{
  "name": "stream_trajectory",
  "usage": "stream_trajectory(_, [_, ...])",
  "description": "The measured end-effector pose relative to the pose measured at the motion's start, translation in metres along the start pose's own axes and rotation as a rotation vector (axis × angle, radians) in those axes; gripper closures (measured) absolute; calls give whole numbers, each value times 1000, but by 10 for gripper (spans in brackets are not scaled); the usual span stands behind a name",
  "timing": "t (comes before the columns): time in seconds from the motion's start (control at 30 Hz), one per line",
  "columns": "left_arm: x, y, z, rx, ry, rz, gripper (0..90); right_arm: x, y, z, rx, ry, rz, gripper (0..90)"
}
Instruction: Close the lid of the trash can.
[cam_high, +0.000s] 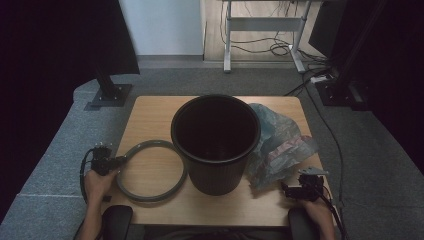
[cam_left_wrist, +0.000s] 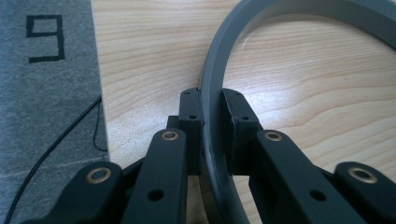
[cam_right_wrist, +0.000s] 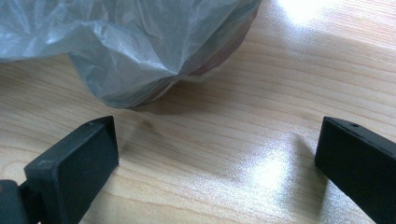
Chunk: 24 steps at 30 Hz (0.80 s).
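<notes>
A grey ring (cam_high: 150, 171) lies flat on the wooden table (cam_high: 150, 115), left of a black ribbed bin (cam_high: 216, 142). At the ring's left side my left gripper (cam_high: 119, 161) is shut on its band; in the left gripper view the grey ring (cam_left_wrist: 215, 93) runs between the two pads (cam_left_wrist: 191, 109), which press on it from both sides. A crumpled translucent plastic bag (cam_high: 280, 142) lies right of the bin. My right gripper (cam_high: 287, 189) rests near the table's front right corner, jaws wide open, with the plastic bag (cam_right_wrist: 140, 42) just beyond them and bare wood between.
Grey carpet surrounds the table. Black stand bases sit at the back left (cam_high: 111, 94) and back right (cam_high: 340, 90). Cables (cam_high: 280, 49) trail on the floor under a far desk. A marking on the carpet (cam_left_wrist: 45, 38) lies beside the table's left edge.
</notes>
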<state>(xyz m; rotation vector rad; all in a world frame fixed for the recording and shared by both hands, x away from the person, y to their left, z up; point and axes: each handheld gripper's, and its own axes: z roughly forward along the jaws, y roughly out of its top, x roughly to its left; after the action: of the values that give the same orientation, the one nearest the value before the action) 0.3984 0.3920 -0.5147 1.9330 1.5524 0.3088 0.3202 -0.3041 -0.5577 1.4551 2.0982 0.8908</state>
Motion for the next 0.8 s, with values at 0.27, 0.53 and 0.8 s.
stream_trajectory(0.27, [-2, 10, -21, -33, -36, -3, 795, 0, 0, 0, -1, 0, 0, 0])
stream_trajectory(0.53, [-3, 24, -42, -40, -54, 5, 795, 0, 0, 0, -1, 0, -1, 0])
stream_trajectory(0.8, [-4, 39, -60, -29, -51, 13, 795, 0, 0, 0, -1, 0, -1, 0])
